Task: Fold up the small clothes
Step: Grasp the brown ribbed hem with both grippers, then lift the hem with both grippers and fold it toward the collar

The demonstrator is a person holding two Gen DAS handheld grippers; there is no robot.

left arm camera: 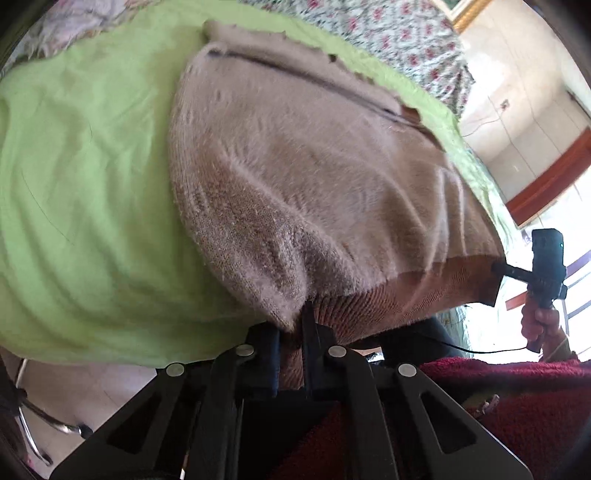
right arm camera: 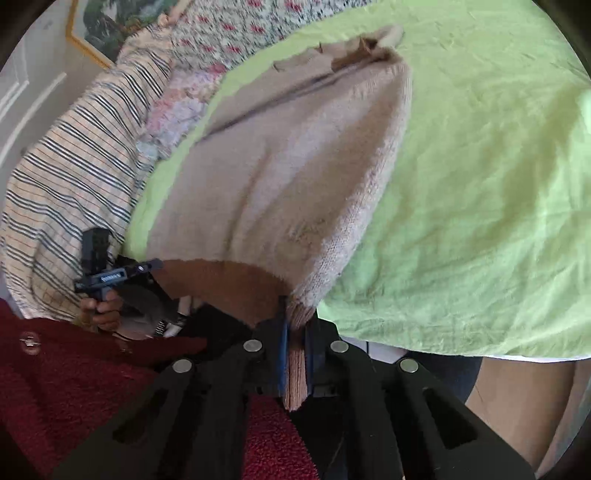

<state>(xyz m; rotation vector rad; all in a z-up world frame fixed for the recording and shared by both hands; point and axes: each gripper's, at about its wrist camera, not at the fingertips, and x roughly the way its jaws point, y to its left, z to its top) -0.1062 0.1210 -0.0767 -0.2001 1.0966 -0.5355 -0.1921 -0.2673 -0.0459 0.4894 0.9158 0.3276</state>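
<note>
A fuzzy beige knit sweater (left arm camera: 295, 166) with a brown ribbed hem lies lengthwise on a light green sheet (left arm camera: 81, 184). My left gripper (left arm camera: 291, 332) is shut on the near hem corner, knit bunched between its pads. The other hem corner sits at the far right of this view, pinched by my right gripper (left arm camera: 498, 267). In the right wrist view the sweater (right arm camera: 280, 166) stretches away over the green sheet (right arm camera: 480, 184). My right gripper (right arm camera: 295, 328) is shut on a strip of ribbed hem. My left gripper (right arm camera: 157, 264) shows at the left, clamped on the hem's opposite end.
A striped blanket (right arm camera: 74, 177) and floral bedding (right arm camera: 221, 33) lie beyond the sheet. The person's dark red fleece garment (right arm camera: 74, 376) fills the near foreground. A hand (left arm camera: 539, 321) grips the right tool's handle. Tiled floor and a wooden frame (left arm camera: 546, 184) show at the right; a metal chair leg (left arm camera: 33, 424) below left.
</note>
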